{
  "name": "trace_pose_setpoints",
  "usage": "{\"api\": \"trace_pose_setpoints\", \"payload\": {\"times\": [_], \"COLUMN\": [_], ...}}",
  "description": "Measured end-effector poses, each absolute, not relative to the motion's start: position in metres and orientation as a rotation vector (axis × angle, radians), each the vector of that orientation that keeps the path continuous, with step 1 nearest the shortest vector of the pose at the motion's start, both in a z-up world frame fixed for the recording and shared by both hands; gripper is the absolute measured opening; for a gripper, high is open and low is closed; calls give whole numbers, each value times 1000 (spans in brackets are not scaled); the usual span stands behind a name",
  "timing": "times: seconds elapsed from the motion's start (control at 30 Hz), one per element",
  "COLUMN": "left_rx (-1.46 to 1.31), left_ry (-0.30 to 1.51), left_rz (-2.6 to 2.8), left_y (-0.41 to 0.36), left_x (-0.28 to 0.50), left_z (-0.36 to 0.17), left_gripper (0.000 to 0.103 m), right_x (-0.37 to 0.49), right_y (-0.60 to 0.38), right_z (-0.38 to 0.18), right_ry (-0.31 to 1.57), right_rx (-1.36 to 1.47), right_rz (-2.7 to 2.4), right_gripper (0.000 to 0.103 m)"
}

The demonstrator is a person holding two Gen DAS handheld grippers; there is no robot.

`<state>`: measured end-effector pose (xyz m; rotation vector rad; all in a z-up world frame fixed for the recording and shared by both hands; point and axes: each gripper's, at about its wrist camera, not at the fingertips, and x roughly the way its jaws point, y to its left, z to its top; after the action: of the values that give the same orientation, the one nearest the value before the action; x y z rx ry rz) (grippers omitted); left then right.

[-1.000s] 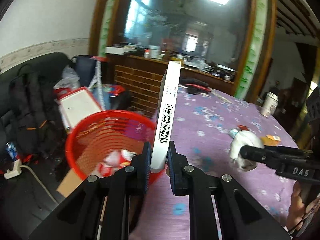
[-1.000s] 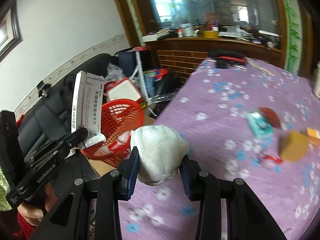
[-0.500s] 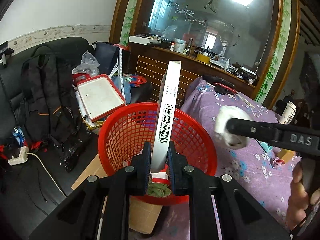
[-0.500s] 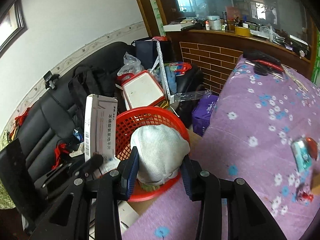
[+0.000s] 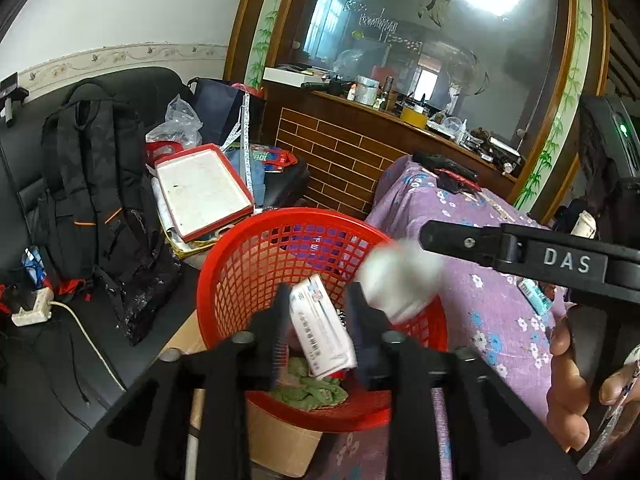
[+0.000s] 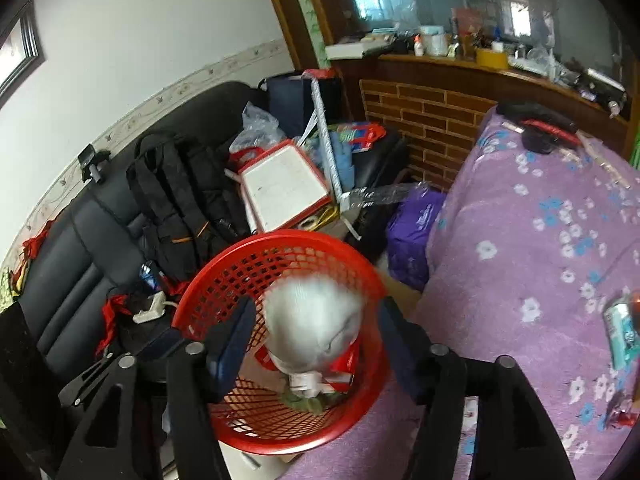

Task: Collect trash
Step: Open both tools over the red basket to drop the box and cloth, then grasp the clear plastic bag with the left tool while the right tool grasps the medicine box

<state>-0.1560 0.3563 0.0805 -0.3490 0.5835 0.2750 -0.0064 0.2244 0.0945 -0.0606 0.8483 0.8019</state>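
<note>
A red mesh basket (image 5: pixel 280 220) (image 6: pixel 280 237) stands beside the table, with green cloth (image 5: pixel 308 392) and wrappers inside. My left gripper (image 5: pixel 318 320) hovers over it, its jaws opening. A white barcoded box (image 5: pixel 324 332) tips loose between the pads, which do not press on it. My right gripper (image 6: pixel 316 332) is also above the basket, jaws opening. A blurred white wad (image 6: pixel 316 320) (image 5: pixel 400 276) drops between its pads with gaps on both sides. The right gripper's finger (image 5: pixel 460 236) reaches in from the right in the left wrist view.
A table with a purple flowered cloth (image 6: pixel 540 220) lies right of the basket and holds a teal packet (image 6: pixel 620 332). A black backpack (image 5: pixel 96 184), a red-rimmed white tray (image 5: pixel 200 192) and a purple bag (image 6: pixel 416 232) crowd the far side. A cardboard box (image 5: pixel 280 440) sits under the basket.
Both grippers moved from the table to above the basket, then opened. The white box, held upright before, now tilts free, and the white wad has slipped out of the right gripper's grip.
</note>
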Motion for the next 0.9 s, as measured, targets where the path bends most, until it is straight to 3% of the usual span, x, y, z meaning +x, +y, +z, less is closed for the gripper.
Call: {"api": "trace_pose_setpoints", "payload": {"times": [0.3,0.9], "left_rx": [-318,-11], "left_ry": [572,671], "left_rz": [193,-152], "left_y": [317,102], "left_x": [-156,-97], "left_z": [88,101], "left_gripper": [44,60], "right_x": [-20,-41], "right_y": [139,-169], "right_z": [105,102], "right_ry": [792,721], "right_rx": [23,344], "right_rz": [721,312], "right_gripper": [68,68]}}
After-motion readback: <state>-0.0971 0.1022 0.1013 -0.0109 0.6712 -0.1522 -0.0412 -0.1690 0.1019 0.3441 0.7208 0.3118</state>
